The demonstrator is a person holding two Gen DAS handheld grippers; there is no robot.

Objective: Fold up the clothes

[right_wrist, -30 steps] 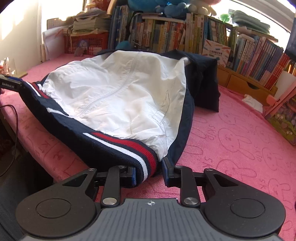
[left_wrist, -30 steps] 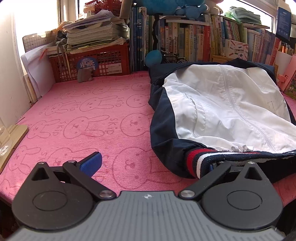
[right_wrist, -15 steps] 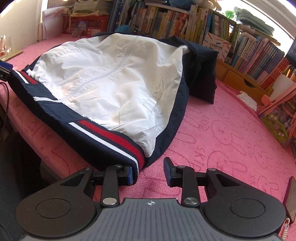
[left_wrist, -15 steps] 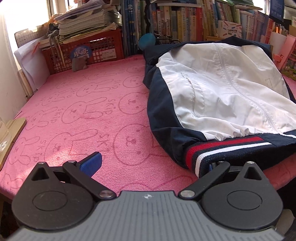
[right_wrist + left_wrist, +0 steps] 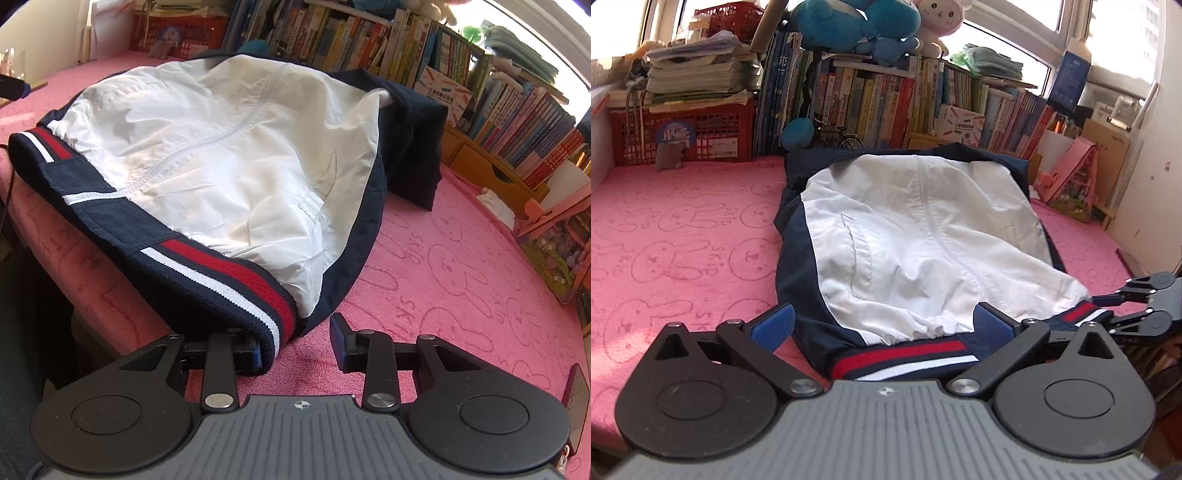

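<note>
Tongs first: the left gripper stands spread wide, the striped hem of the jacket lying loose between its blue pads, neither pressing. The right gripper has just been opening; its jaws are apart, the hem's corner resting against the left-hand pad with the other pad clear of the cloth. The jacket lies flat, white front up, on the pink blanket, hem at the near edge, books behind. By my reading, a hem release is in hand; next, each gripper needs a fresh pinch for the fold.
</note>
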